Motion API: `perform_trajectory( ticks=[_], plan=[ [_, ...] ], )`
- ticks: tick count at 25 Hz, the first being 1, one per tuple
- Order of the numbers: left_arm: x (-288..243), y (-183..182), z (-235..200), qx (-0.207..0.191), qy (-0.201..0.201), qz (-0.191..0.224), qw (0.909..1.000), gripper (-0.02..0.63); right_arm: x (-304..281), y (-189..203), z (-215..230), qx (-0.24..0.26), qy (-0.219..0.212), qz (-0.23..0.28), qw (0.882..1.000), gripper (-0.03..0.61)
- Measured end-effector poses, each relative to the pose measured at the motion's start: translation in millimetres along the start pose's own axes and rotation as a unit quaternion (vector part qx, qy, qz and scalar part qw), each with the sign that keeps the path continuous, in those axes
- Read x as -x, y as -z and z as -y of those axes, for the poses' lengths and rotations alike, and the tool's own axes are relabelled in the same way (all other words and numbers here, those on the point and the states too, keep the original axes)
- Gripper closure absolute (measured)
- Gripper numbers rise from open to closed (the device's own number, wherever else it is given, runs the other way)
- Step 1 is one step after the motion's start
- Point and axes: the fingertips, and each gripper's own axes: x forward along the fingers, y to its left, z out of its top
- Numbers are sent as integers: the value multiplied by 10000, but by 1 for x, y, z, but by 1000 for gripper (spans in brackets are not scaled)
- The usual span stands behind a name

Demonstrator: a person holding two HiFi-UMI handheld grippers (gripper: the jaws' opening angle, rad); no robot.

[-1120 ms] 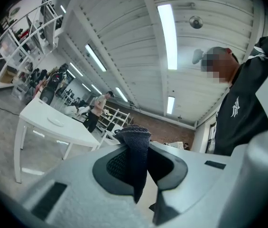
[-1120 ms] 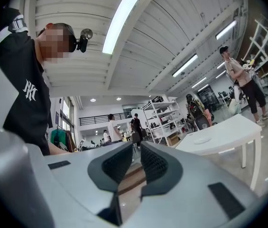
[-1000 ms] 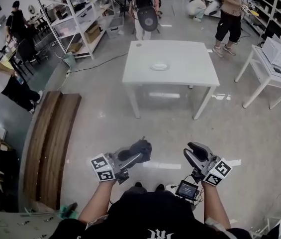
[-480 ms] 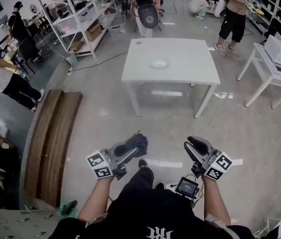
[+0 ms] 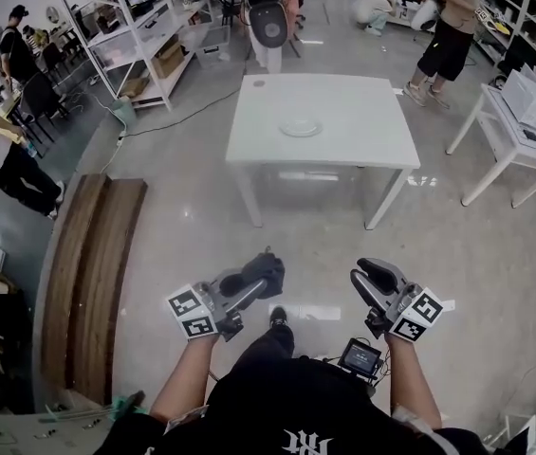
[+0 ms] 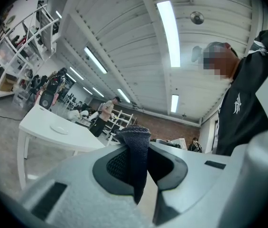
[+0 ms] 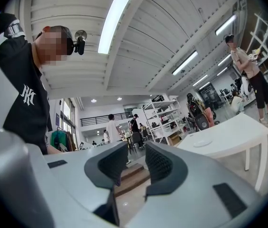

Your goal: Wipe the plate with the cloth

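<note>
On the near side of the white rectangular table (image 5: 353,145) and well short of it, the grey plastic left gripper (image 5: 266,275) pinches a folded dark blue knitted cloth (image 6: 136,156) between its pads, with the fabric poking up past the tips. Just beside it, equally far from the table, the matching right gripper (image 5: 374,278) holds nothing and its ribbed pads are slightly spread. Both hang over the glossy grey floor (image 5: 201,226). The round white plate (image 5: 301,128) lies near the middle of the table top. White metal shelves (image 5: 144,27) stand beyond the table's far left corner.
</note>
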Motion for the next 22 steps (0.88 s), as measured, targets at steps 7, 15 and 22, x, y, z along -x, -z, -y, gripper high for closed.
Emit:
perform_trajectory(
  ticks=[7, 15, 22],
  plan=[
    [-6, -24, -77, 14, -55, -75, 10000, 563, -67, -3, 33, 85, 65, -166, 9998, 492],
    [-12, -39, -154, 76, 1, -105, 9999, 563, -128, 1, 68, 134, 135, -385, 9991, 486],
    [-19, -60, -200, 25, 67, -300, 9995, 563, -168, -8, 97, 196, 267, -435, 9985, 484]
  ],
)
